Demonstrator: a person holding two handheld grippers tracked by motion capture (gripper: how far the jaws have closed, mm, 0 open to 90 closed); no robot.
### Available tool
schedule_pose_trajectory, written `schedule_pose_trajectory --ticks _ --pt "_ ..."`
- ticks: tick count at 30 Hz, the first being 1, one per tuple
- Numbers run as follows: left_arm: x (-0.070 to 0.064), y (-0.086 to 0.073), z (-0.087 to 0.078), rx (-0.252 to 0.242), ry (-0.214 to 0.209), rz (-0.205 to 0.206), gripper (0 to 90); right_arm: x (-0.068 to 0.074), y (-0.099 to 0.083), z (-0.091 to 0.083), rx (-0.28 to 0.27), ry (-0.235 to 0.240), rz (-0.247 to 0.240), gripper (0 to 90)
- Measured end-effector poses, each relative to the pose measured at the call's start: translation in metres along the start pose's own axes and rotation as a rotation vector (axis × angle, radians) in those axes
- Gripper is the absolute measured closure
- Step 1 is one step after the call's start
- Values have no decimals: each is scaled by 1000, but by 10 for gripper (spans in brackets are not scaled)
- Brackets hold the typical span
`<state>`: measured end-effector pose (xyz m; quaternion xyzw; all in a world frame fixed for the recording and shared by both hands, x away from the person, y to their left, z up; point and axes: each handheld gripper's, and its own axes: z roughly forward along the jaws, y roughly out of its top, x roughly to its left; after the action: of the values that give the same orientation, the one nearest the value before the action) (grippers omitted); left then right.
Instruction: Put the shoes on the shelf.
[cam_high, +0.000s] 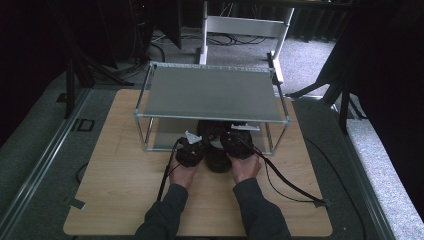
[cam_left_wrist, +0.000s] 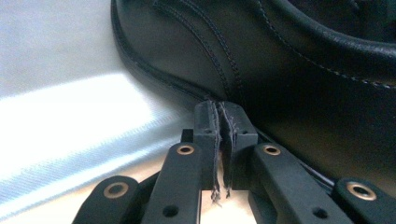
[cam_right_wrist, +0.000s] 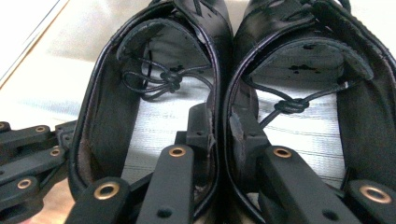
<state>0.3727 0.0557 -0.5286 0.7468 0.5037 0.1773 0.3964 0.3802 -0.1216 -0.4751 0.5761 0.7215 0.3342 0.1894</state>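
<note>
In the high view, a light wooden table (cam_high: 125, 165) is seen carrying a metal-framed shelf rack (cam_high: 212, 92), with a pair of black leather shoes (cam_high: 218, 150) set at the open front of the rack's lower level, partly under the upper shelf. The left gripper (cam_high: 190, 150), held in the person's left hand (cam_high: 183, 172), is placed just beside the left side of the pair; in the left gripper view its jaws are seen pressed together with nothing between them, their tips touching or nearly touching the outer side of the left shoe (cam_left_wrist: 280, 70) near its sole. To the right, the right gripper (cam_high: 239, 142) is held over the shoes' heel end. In the right gripper view its jaws are closed around the two adjoining inner walls of the shoes (cam_right_wrist: 223, 93), one jaw reaching inside each shoe.
</note>
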Motion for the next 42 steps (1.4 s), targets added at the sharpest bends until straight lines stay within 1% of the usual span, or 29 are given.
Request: schedule_pose_trajectory --ticks 3,4,6,7,9,11,12,14,17,19,21,22,24,25,26,27,29,30,31,32,33,34,35,36,37,38,39,40,42 --pt "6 1 2 -2 -5 -1 798 -3 4 4 3 13 27 738" --pt "7 0 3 4 -3 -3 762 -5 5 4 -10 24 26 686" --pt "9 -3 4 26 5 -4 718 -7 5 3 1 68 22 582" --pt "11 -5 4 22 2 -17 692 -8 5 1 -5 90 28 551" --pt "13 -8 0 15 -18 -41 633 -9 2 -1 -21 102 7 491" --pt "13 -9 -6 -5 -31 -48 591 -13 -1 -8 -81 153 7 457" --pt "12 -9 -8 -10 -33 -44 574 -14 -2 -14 -113 157 -3 454" --pt "10 -9 -16 -28 -46 -53 529 -17 -4 -29 -181 194 -29 429" --pt "6 -14 -31 -61 -90 -45 446 -27 -15 -53 -255 203 -97 411" --pt "3 -18 -41 -73 -108 -31 403 -39 -28 -67 -302 193 -110 400" --pt "-3 -22 -50 -86 -127 -24 358 -54 -40 -77 -329 196 -101 384" --pt "-6 -24 -52 -82 -133 -15 340 -62 -45 -79 -325 195 -94 378" --pt "-15 -29 -55 -73 -126 2 293 -75 -53 -75 -277 194 -84 353" --pt "-20 -32 -54 -63 -134 12 285 -80 -56 -71 -249 199 -86 345" --pt "-23 -34 -53 -56 -130 22 265 -85 -62 -66 -226 206 -90 345" --pt "-27 -37 -51 -50 -125 36 258 -86 -66 -64 -218 212 -94 341" --pt "-35 -39 -44 -24 -117 67 237 -88 -74 -57 -176 215 -129 308" --pt "-39 -40 -40 -14 -111 74 226 -88 -76 -53 -154 223 -143 305" --pt "-43 -40 -34 -5 -104 82 217 -87 -78 -48 -142 222 -167 305" --pt "-45 -40 -31 -1 -99 85 216 -86 -79 -42 -130 221 -177 304" --pt "-45 -40 -31 -1 -99 85 216 -86 -79 -42 -130 221 -177 304" --pt "-49 -36 -24 8 -82 85 216 -86 -79 -38 -126 226 -176 307" --pt "-49 -34 -22 10 -80 84 242 -85 -79 -27 -108 234 -174 338" --pt "-49 -32 -20 14 -78 84 276 -85 -78 -23 -105 240 -172 356" --pt "-48 -30 -19 17 -84 79 333 -85 -77 -21 -105 241 -166 364" --pt "-47 -27 -19 17 -93 71 334 -84 -77 -21 -112 234 -165 382" --pt "-46 -25 -20 18 -97 75 337 -83 -75 -22 -110 230 -162 409" --pt "-45 -23 -20 25 -96 86 340 -83 -74 -23 -109 221 -163 426" --pt "-42 -20 -21 30 -94 102 348 -81 -72 -23 -109 225 -158 426"
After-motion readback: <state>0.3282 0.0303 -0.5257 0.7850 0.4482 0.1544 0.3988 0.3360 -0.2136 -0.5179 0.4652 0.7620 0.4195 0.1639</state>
